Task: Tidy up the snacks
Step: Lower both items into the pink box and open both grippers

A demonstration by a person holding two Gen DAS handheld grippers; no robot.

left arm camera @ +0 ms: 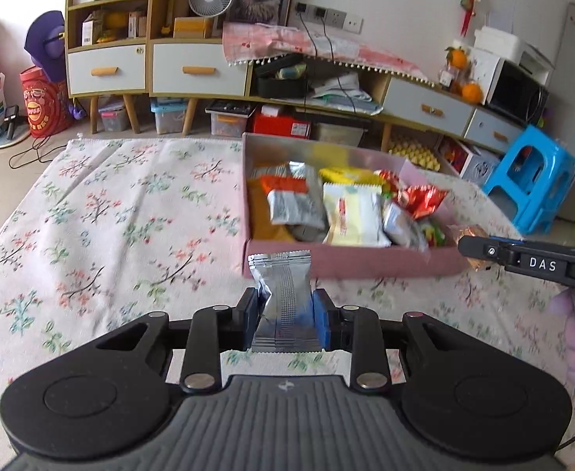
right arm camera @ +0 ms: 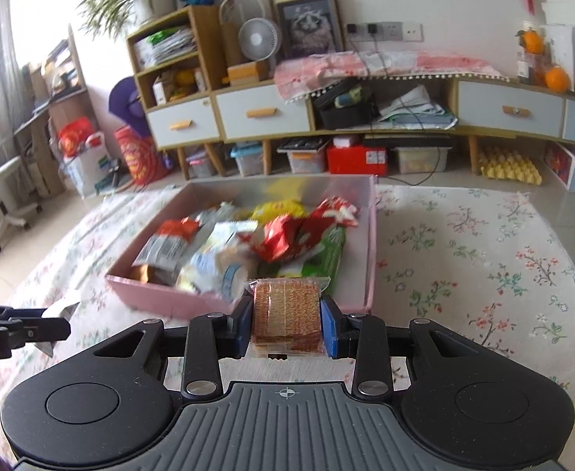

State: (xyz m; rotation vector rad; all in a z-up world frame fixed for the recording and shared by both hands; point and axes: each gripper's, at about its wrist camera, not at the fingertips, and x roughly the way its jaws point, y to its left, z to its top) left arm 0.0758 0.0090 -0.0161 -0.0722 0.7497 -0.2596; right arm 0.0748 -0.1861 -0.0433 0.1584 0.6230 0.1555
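Here, wide bare stretches of the flowered cloth [left arm camera: 111,216] lie to the outer side of each gripper. The left gripper [left arm camera: 285,310] clamps a crinkled silver packet [left arm camera: 283,294] upright between its pads, just short of the pink box [left arm camera: 346,265]. The right gripper [right arm camera: 287,318] pinches a clear-wrapped brown cracker pack [right arm camera: 287,310] at the box's near wall. Beyond, foil and paper snack bags [left arm camera: 350,212] fill the shallow rectangular box.
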